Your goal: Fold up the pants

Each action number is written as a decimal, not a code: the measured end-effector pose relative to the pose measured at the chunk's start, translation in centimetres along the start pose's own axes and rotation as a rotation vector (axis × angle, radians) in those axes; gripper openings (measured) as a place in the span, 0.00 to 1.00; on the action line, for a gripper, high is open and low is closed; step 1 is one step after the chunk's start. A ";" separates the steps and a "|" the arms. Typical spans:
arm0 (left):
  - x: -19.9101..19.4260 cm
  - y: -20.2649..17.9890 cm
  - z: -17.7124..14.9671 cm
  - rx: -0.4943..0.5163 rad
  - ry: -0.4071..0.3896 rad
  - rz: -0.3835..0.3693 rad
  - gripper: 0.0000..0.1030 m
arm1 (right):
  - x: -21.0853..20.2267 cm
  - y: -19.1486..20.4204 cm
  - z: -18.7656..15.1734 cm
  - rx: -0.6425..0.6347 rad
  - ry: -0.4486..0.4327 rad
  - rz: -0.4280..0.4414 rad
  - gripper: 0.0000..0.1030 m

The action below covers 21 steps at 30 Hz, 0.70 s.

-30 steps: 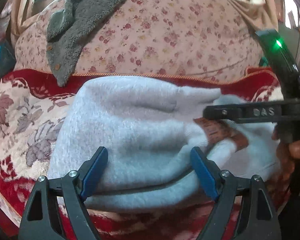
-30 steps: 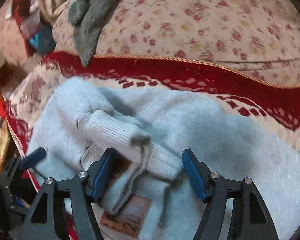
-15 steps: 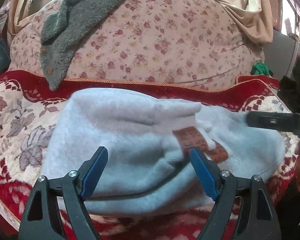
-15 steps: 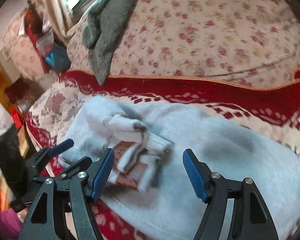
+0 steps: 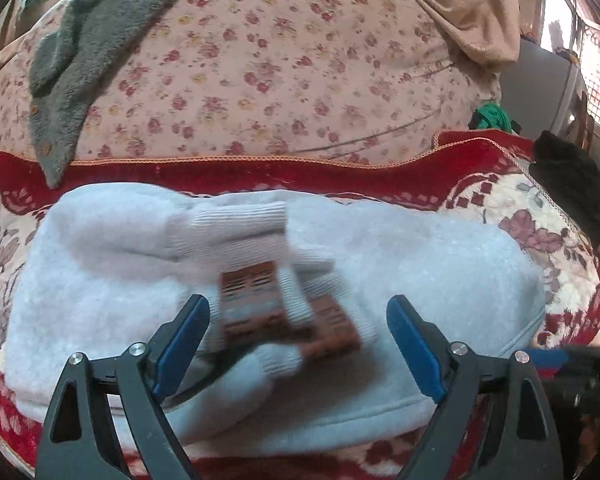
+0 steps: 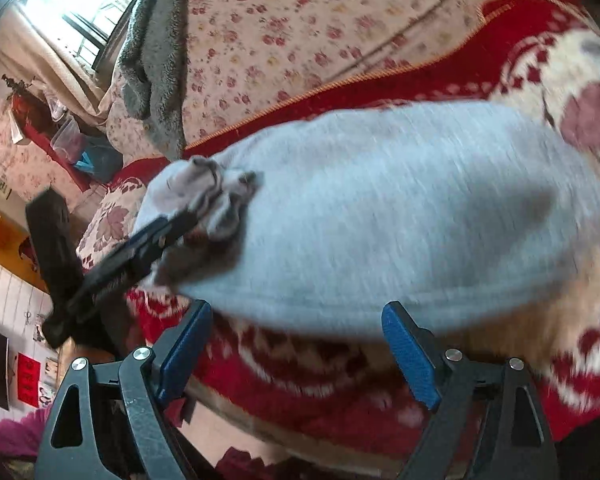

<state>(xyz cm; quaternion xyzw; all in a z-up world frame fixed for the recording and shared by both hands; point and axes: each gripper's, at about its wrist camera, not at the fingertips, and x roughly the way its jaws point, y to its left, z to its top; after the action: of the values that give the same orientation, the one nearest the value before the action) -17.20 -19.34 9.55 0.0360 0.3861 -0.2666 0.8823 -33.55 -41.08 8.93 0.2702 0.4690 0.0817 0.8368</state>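
**A:** What is nearest in the two wrist views?

**B:** The left gripper (image 5: pixel 298 348), at the bottom of its own view. Its blue-padded jaws stand wide apart and have just been opening; they clamp nothing, though the ribbed cuffs (image 5: pixel 240 228) and brown tags (image 5: pixel 332 328) of the pants lie on the bundle between and beyond them. The right gripper (image 6: pixel 296 344) is the same: jaws apart, just opened wider, with only the near edge of the bundle and the red patterned blanket (image 6: pixel 308 384) beneath them.

**A:** And the pants themselves?

**B:** The pale grey fleece pants (image 5: pixel 420 264) lie on that blanket as a thick folded bundle, just beyond both grippers. The long axis runs left to right across the left wrist view. The cuffs sit on top, left of middle, pointing roughly along that axis; the far right end is a smooth rounded fold.

**A:** What could go wrong?

**B:** The cuffs look loosely heaped, not flat. A judgement only: fleece is springy, so with nothing gripped the top layer may creep open, or a passing finger may drag a cuff off the stack.

**A:** Behind that?

**B:** A floral quilt (image 5: pixel 300 72) banked up, with a grey fleece garment (image 5: pixel 80 60) draped over it.
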 end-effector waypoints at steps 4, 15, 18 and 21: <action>0.7 -0.9 0.6 -0.010 0.008 0.030 0.93 | -0.6 -2.2 -1.0 0.072 -0.016 -0.004 0.89; -0.9 -2.4 2.5 0.021 -0.047 0.054 0.93 | -0.8 -7.9 -1.6 0.304 -0.082 0.051 0.92; -0.2 -3.7 3.0 0.059 -0.034 0.049 0.93 | -0.6 -8.0 -1.5 0.308 -0.094 0.061 0.92; 1.0 -4.7 3.5 0.076 -0.007 0.019 0.93 | -0.5 -8.1 -1.2 0.314 -0.109 0.069 0.92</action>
<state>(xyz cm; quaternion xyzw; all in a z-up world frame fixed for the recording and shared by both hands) -16.67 -24.79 12.00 0.0725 0.3722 -0.2729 0.8842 -35.77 -47.57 4.51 0.4176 0.4202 0.0214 0.8054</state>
